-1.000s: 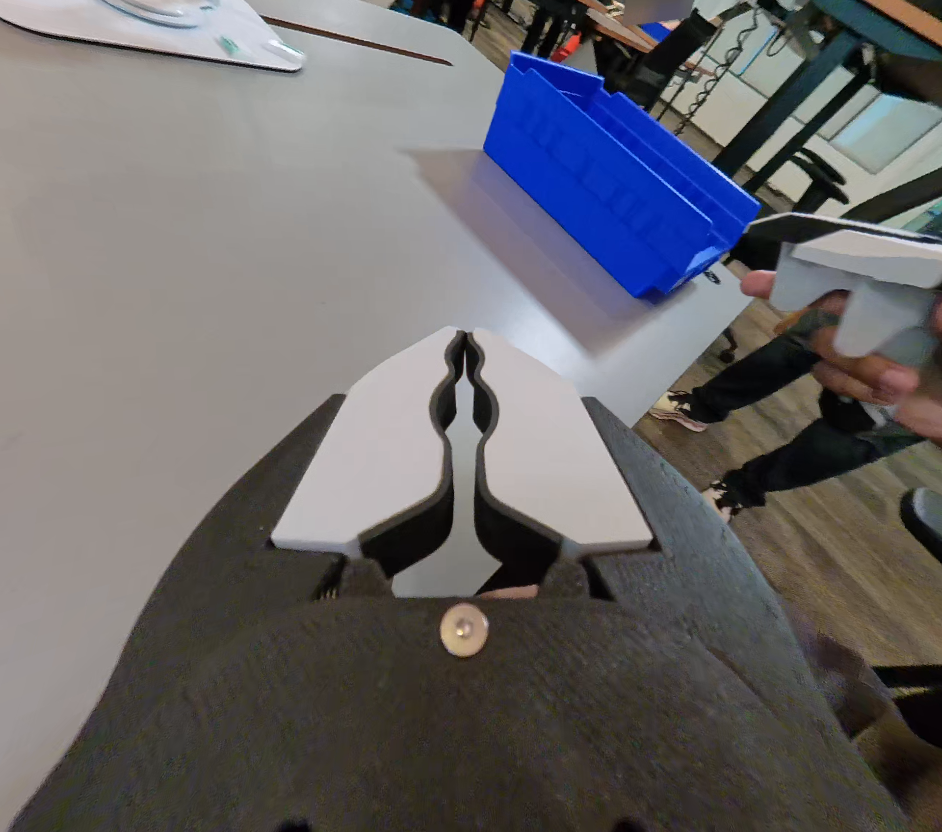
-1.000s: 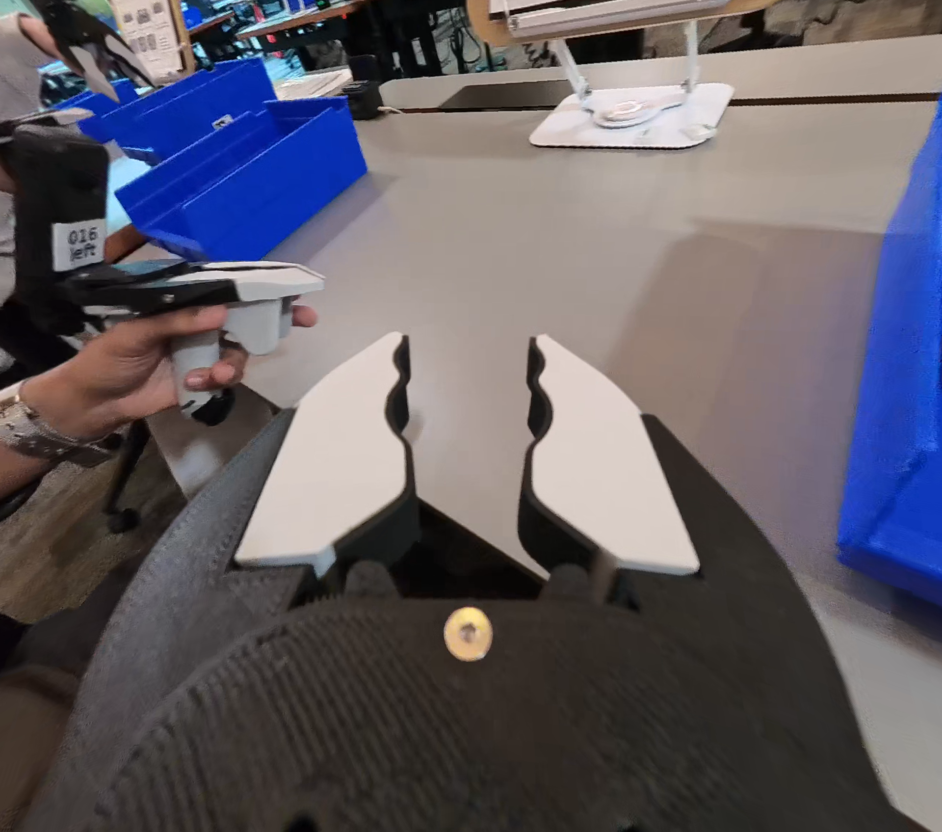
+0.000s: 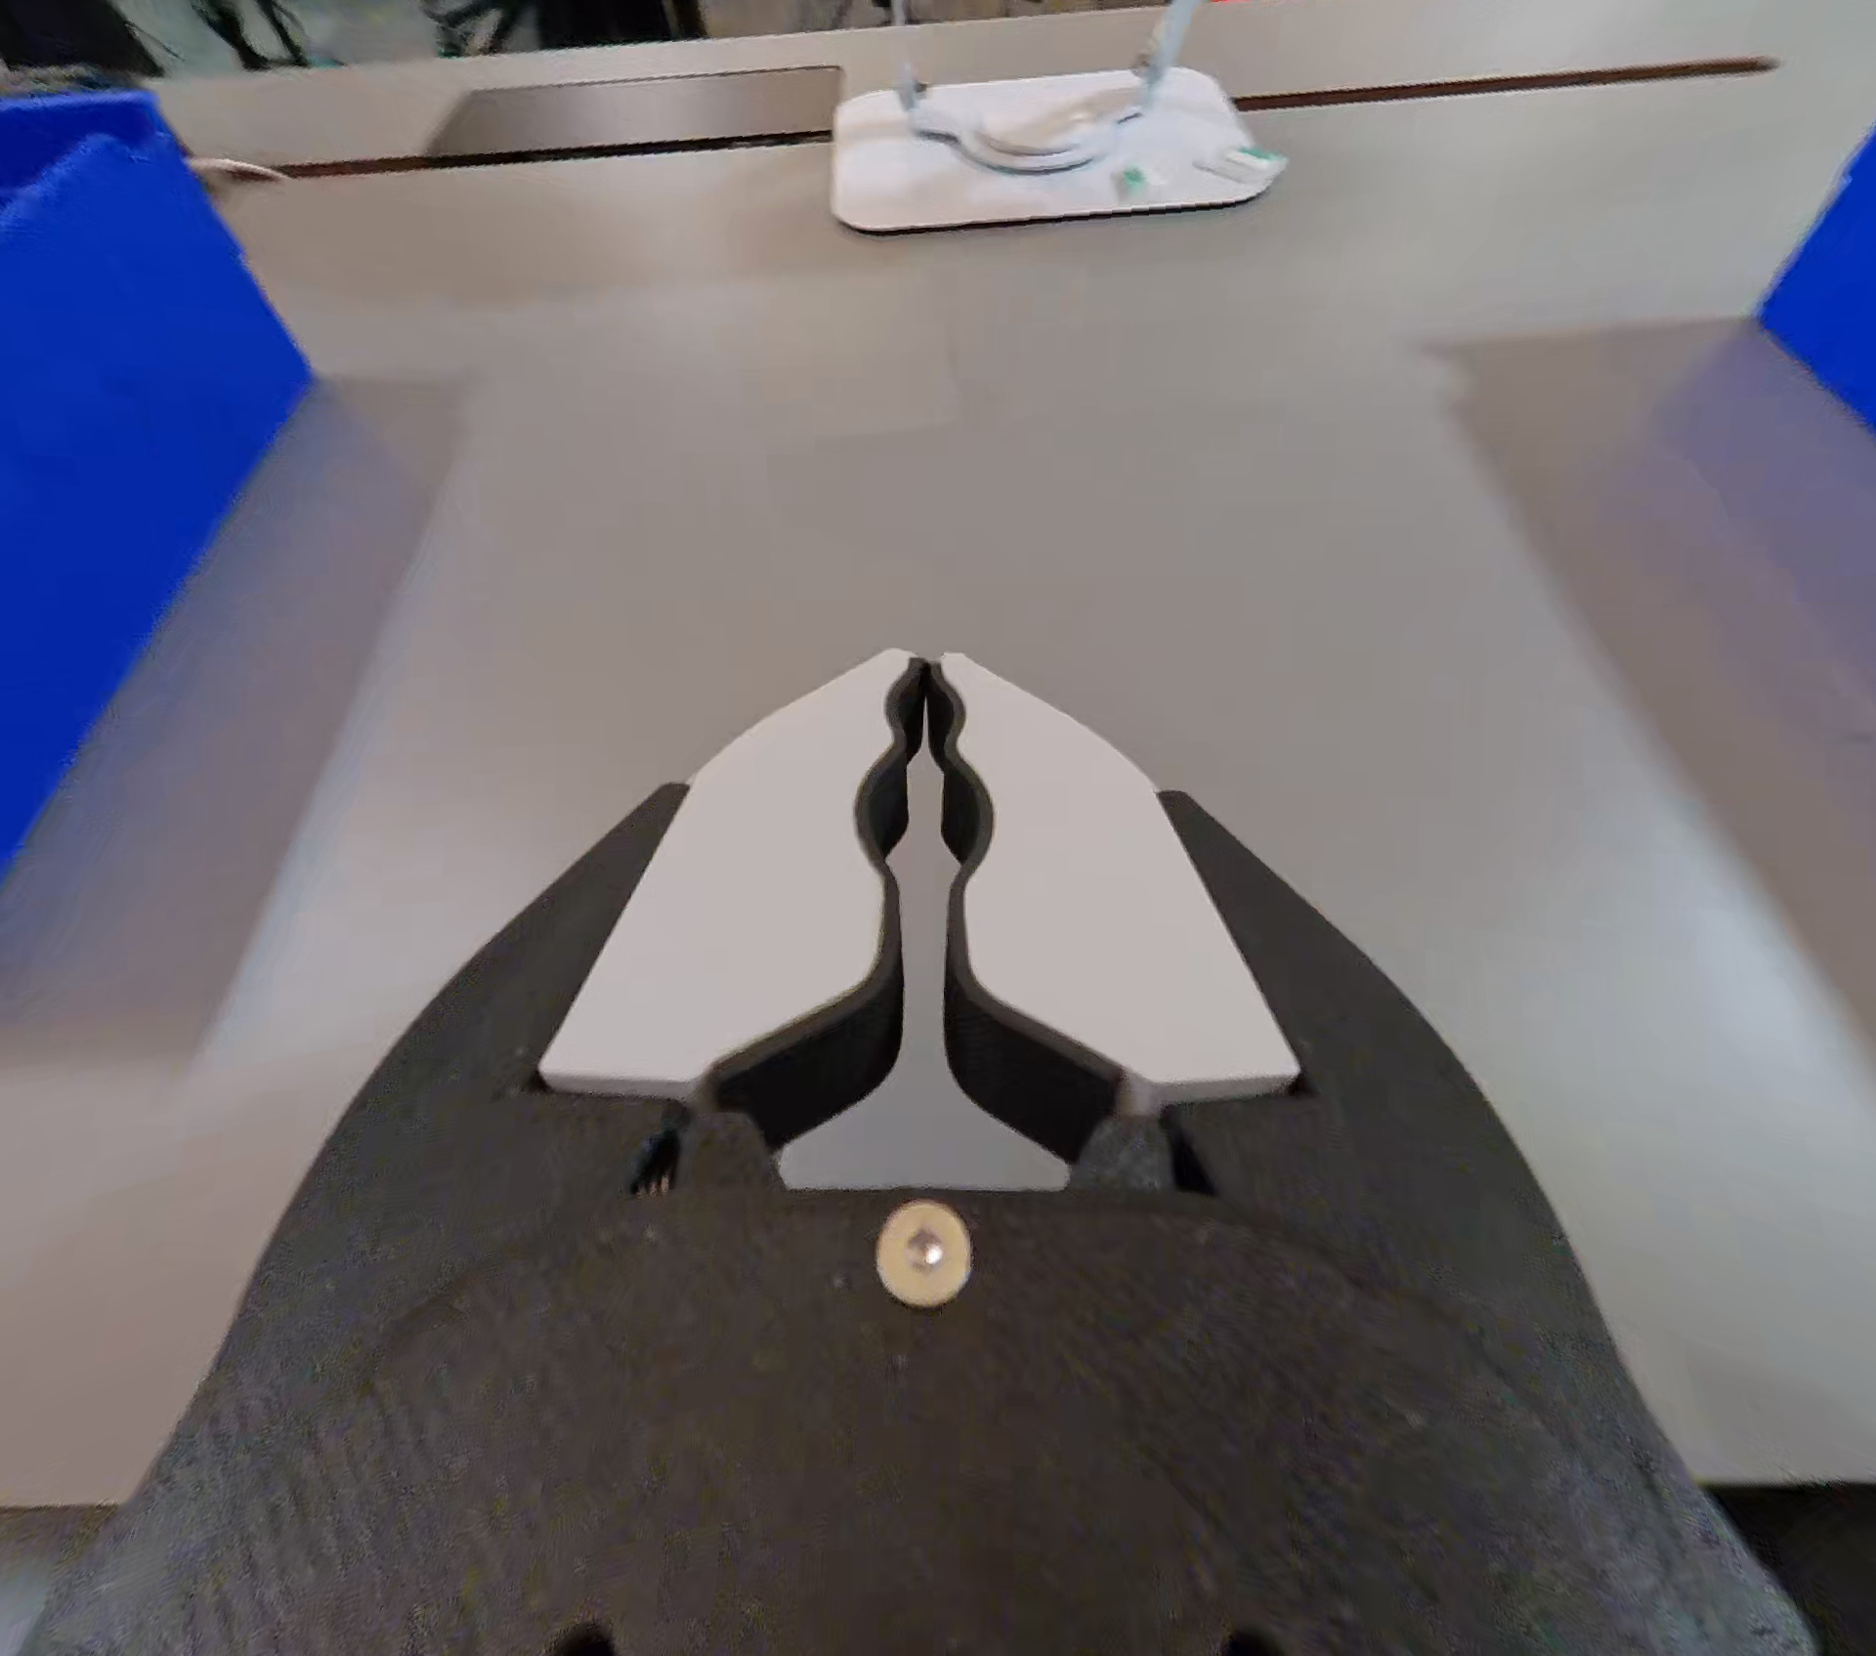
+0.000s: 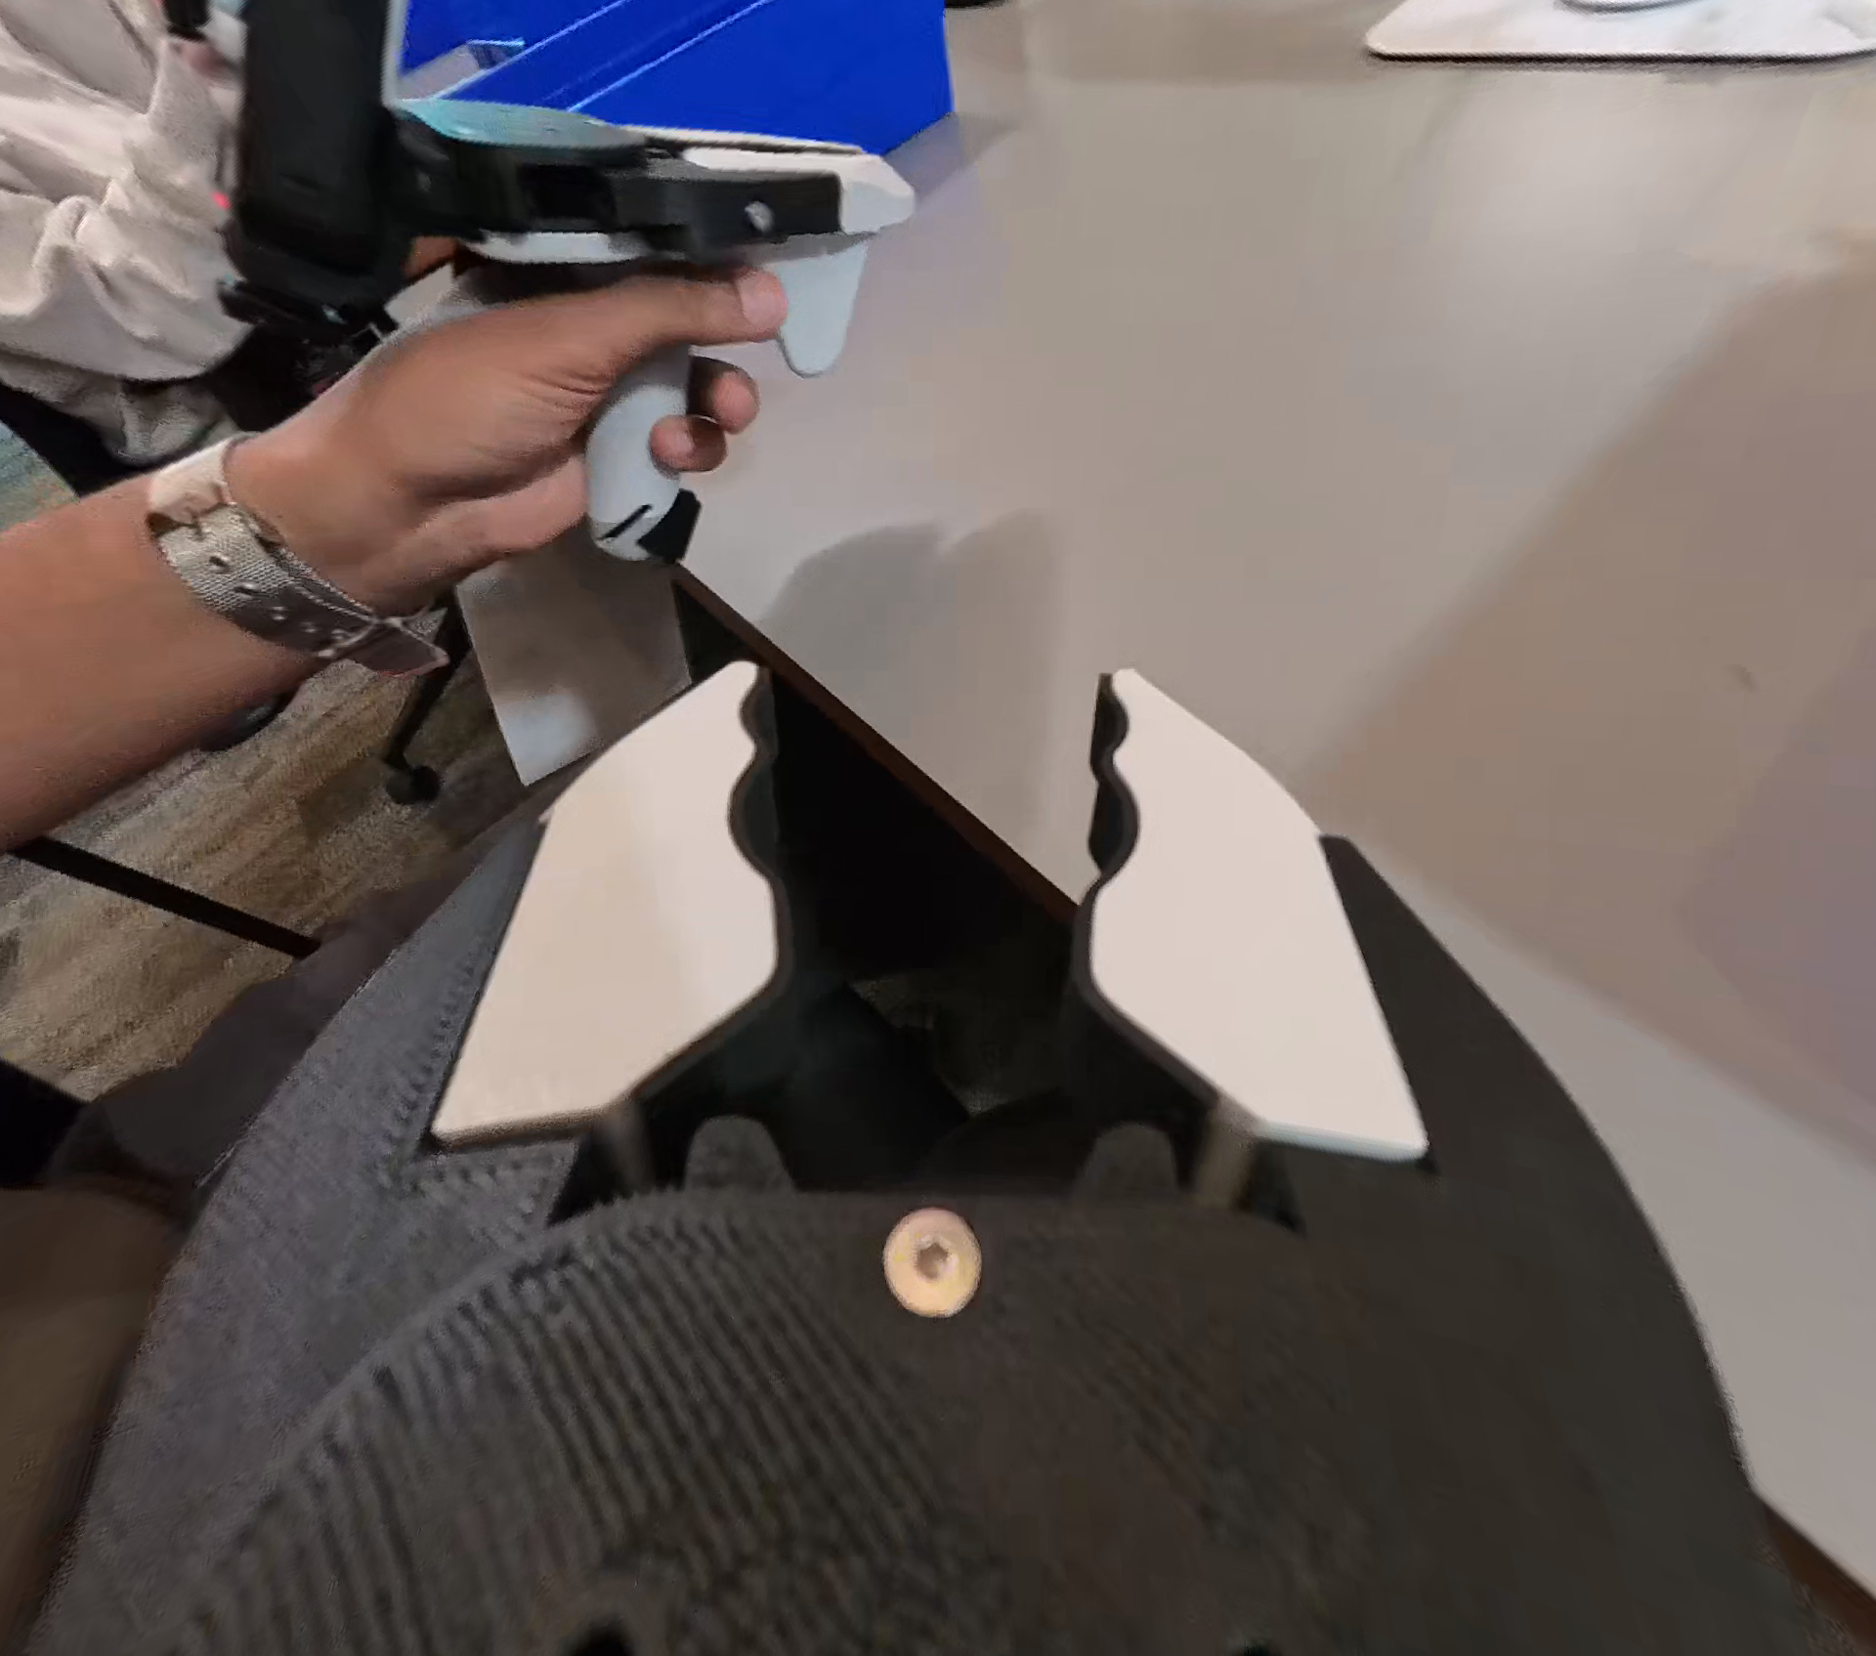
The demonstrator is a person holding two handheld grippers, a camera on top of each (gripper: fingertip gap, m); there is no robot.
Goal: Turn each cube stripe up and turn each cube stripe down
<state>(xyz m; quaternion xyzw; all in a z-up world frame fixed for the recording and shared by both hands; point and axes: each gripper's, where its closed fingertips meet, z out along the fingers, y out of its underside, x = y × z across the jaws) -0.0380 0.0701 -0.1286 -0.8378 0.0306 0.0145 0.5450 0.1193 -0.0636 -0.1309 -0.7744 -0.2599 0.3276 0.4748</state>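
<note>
Left gripper (image 3: pixel 926 673) has swung round from the right-hand blue bin to face the stand (image 3: pixel 1046 151) squarely, jaws pinched together, empty. Right gripper (image 4: pixel 929 699) gapes wider, holding nothing. Can't spot any cubes.

the left gripper (image 3: pixel 929 673), with 2 pale grey fingers (image 3: pixel 751 917) on a black textured body, has its tips pressed together above a smooth grey table (image 3: pixel 1015 470). a blue plastic bin (image 3: pixel 112 410) sits at the left edge, another blue bin (image 3: pixel 1827 308) at the right. a white flat stand base (image 3: pixel 1046 151) lies far ahead.
</note>
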